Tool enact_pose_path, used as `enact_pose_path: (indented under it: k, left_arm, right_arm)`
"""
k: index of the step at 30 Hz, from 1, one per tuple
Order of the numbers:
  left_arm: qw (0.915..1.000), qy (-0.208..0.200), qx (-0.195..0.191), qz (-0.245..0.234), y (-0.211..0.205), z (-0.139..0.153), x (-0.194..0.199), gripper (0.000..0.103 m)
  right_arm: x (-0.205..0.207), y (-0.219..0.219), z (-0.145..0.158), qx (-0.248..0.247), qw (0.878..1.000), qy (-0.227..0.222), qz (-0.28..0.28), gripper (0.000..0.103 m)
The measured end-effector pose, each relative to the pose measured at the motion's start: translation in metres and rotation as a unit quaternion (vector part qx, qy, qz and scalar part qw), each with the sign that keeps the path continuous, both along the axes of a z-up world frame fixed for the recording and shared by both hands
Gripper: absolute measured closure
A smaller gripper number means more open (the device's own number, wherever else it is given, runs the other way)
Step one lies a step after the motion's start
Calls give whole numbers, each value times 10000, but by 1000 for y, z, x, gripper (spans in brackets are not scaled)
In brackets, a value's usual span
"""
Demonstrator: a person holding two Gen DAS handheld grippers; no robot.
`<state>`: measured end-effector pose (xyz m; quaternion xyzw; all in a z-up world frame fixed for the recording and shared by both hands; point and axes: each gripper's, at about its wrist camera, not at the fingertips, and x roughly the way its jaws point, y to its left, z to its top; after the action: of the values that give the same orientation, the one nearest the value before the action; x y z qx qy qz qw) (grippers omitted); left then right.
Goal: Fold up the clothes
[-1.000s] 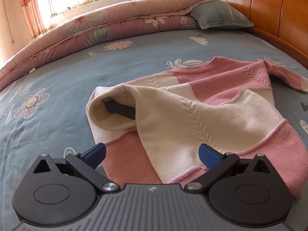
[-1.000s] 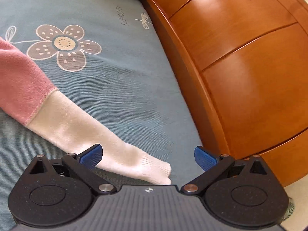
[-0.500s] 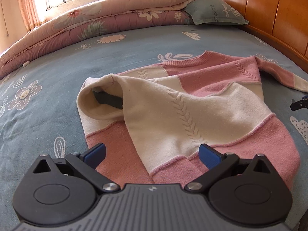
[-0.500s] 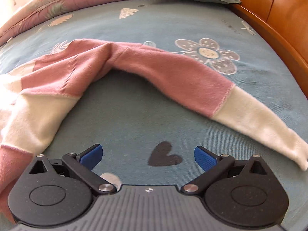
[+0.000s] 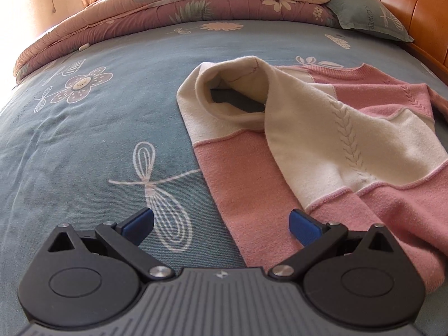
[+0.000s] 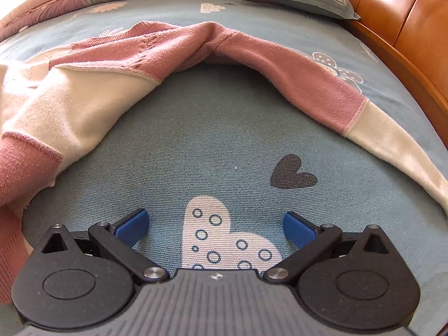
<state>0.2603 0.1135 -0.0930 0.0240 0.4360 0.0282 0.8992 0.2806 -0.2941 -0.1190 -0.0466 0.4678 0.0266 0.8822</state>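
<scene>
Soft knit, the sweater (image 5: 322, 145) sprawls on the bed (image 5: 84, 145) (limp, light, likely stretchy); pinch hem or cuff. Left tool (image 5: 221, 224) and right tool (image 6: 215, 225) gape wide, empty.

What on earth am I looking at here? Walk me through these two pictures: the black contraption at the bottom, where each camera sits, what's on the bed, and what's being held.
A person holds one black hand-held gripper in each hand, each with a camera looking forward along its two blue-tipped fingers. One picture comes from the left gripper, the other from the right gripper. Both are open and hold nothing. On the blue-grey printed bedsheet lies a pink and cream knitted sweater, one side already folded over its body. The right camera shows its other pink and cream sleeve stretched out towards the orange wooden headboard. Behind lie a folded floral quilt and a grey-blue pillow.
</scene>
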Motion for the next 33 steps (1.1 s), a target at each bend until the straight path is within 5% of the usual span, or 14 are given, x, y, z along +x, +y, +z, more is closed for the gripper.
enact_pose_path:
  k: [5, 8, 14, 20, 23, 25, 28, 33]
  left_arm:
    - [9985, 33, 427, 329, 15, -5, -1, 1]
    - [9970, 1, 517, 581, 26, 3, 0, 1]
    - [9995, -172, -4, 272, 21, 16, -9, 1]
    - [9996, -181, -166, 123, 15, 20, -18, 1]
    - [9997, -203, -165, 10, 13, 24, -20, 1]
    - [9997, -217, -114, -79, 10, 26, -20, 1]
    - [9995, -208, -68, -210, 1, 25, -15, 1]
    - [9992, -137, -28, -383, -23, 17, -4, 1]
  right_arm:
    - [-1, 2, 16, 125, 9996, 84, -234, 0]
    - [-11, 21, 44, 292, 9991, -307, -19, 0]
    - [-30, 133, 81, 482, 9787, -768, 1843, 0]
    - [-47, 235, 44, 58, 9500, -355, 3102, 0]
    - [-50, 244, 25, -417, 9497, -341, 3086, 0]
    - [-37, 225, 24, -569, 9639, -466, 2559, 0]
    - [-15, 183, 24, -374, 9777, -410, 2027, 0]
    - [-2, 155, 23, -168, 9833, -374, 1776, 0]
